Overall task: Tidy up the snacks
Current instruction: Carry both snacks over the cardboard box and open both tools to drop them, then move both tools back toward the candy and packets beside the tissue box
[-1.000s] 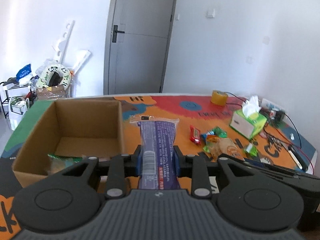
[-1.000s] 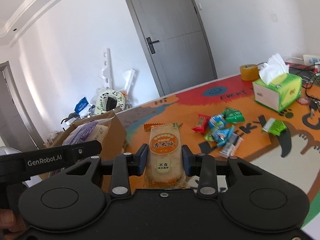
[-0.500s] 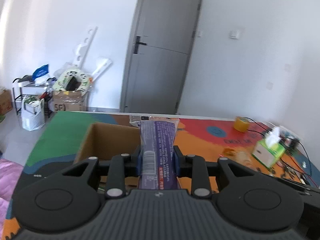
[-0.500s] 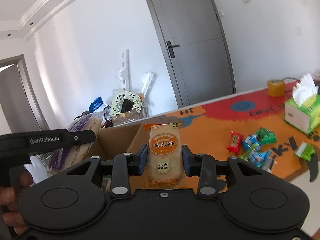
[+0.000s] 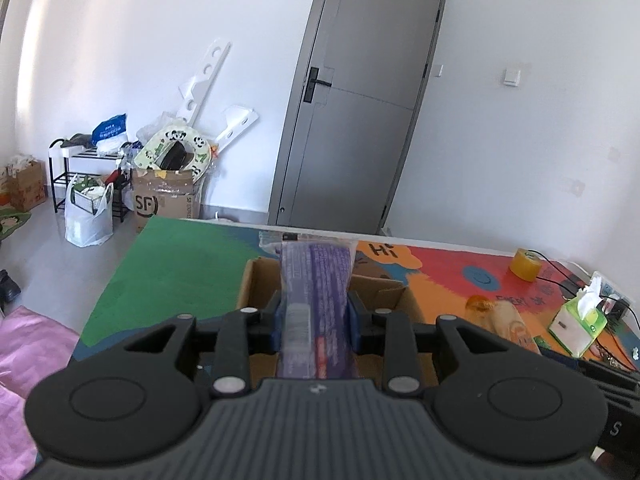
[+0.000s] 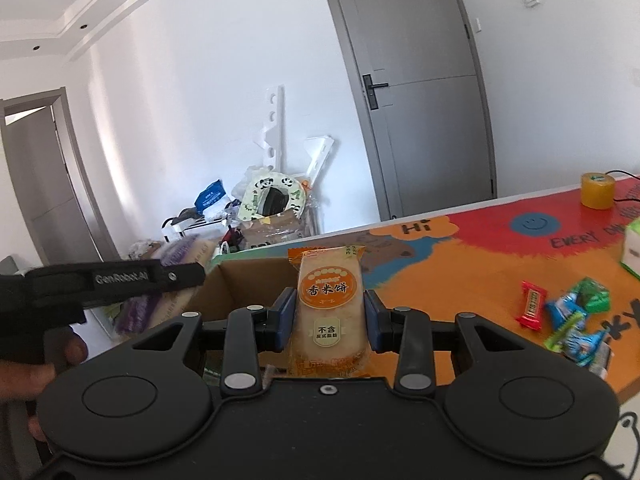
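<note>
Right gripper (image 6: 330,322) clamps an orange-labelled, clear-wrapped rice cracker packet (image 6: 329,308).

cardboard box (image 6: 248,280) on table (image 6: 460,264) left of loose snack packets (image 6: 568,316), tape roll (image 6: 598,190) behind them, tissue box (image 5: 576,320) at far right

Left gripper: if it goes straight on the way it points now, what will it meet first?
Probably the cardboard box. The left gripper, jaws on the purple packet, points slightly down over the open box, so its far wall or inside seems first. Depth is unclear.
</note>
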